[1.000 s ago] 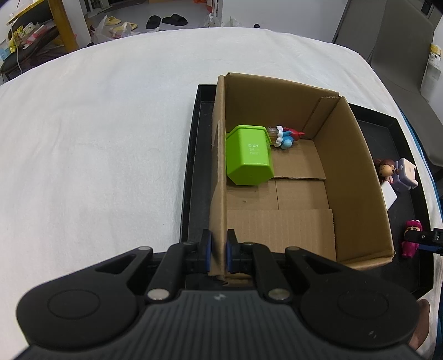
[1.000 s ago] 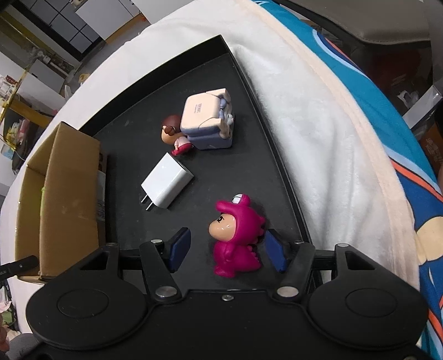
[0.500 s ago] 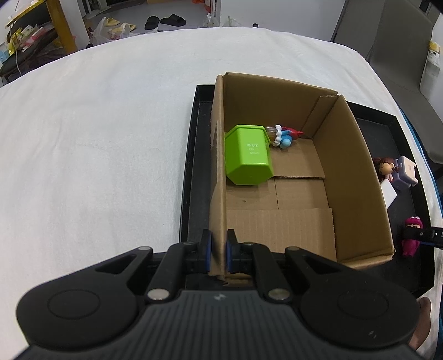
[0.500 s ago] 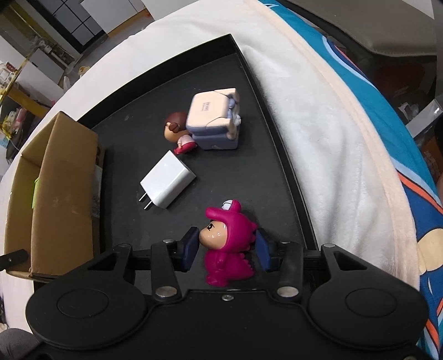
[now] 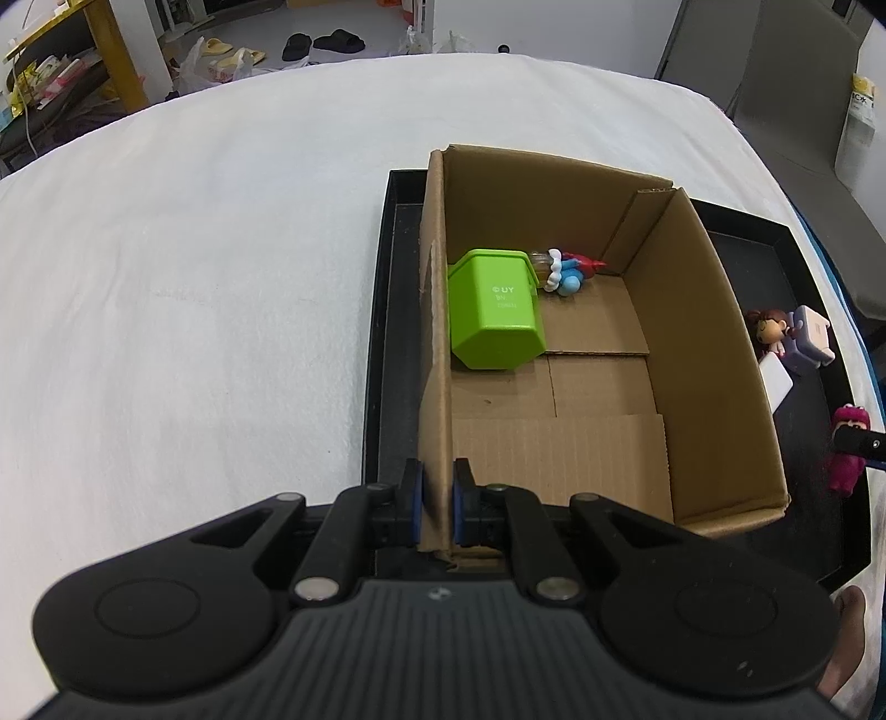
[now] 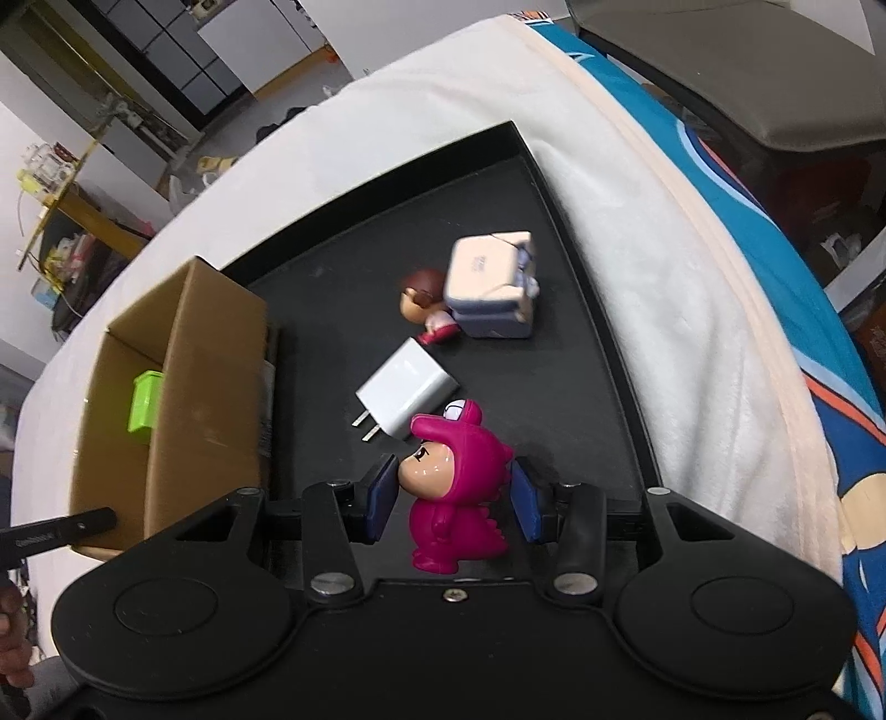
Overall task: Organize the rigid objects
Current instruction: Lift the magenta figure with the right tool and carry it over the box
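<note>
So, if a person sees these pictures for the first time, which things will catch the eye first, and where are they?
First the magenta dinosaur figure, gripped between the right tongs over the black tray. Next the bright green container lying inside the cardboard box, against its left wall, which the left tongs pinch at the near end. A white charger lies on the tray just behind the figure.

From my remote seat I see a white cloth (image 5: 194, 266) over the work surface, a blue patterned cover (image 6: 830, 354) along its edge. Beyond it lies a pale floor (image 5: 354, 22) with black slippers (image 5: 324, 43) and yellow slippers (image 5: 230, 52), a yellow shelf (image 5: 119, 61) of clutter, and a grey chair (image 5: 797, 83).
</note>
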{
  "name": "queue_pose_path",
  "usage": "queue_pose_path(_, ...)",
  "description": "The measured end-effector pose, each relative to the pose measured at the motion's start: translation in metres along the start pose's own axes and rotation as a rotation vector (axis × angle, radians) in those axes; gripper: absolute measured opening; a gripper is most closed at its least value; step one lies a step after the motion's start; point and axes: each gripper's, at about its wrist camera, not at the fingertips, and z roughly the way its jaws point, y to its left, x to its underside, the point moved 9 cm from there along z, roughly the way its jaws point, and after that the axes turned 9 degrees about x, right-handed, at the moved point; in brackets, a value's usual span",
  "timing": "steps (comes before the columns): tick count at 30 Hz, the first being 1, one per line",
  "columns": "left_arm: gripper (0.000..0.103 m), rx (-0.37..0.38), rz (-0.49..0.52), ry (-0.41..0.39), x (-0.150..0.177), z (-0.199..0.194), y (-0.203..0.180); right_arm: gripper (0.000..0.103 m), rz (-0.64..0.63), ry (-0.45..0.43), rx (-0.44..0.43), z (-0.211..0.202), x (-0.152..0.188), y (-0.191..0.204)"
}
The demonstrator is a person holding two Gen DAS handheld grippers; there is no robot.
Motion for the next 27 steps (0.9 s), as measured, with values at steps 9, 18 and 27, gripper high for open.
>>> queue_pose_path(9,0.009,-0.005,-0.001,0.003,0.000,0.000,-0.001,0.043,-0.015,-0.044,-0.054,-0.012,-0.010,0.017)
queue_pose_path(18,0.009,-0.002,-0.001,-0.001,0.000,-0.002,0.000,0.043,-0.039,-0.102,-0.105,-0.026,-0.022,0.040)
queue_pose_path(27,0.009,0.003,-0.002,-0.009,0.001,-0.002,-0.001,0.043,-0.059,-0.149,-0.133,-0.036,-0.032,0.056)
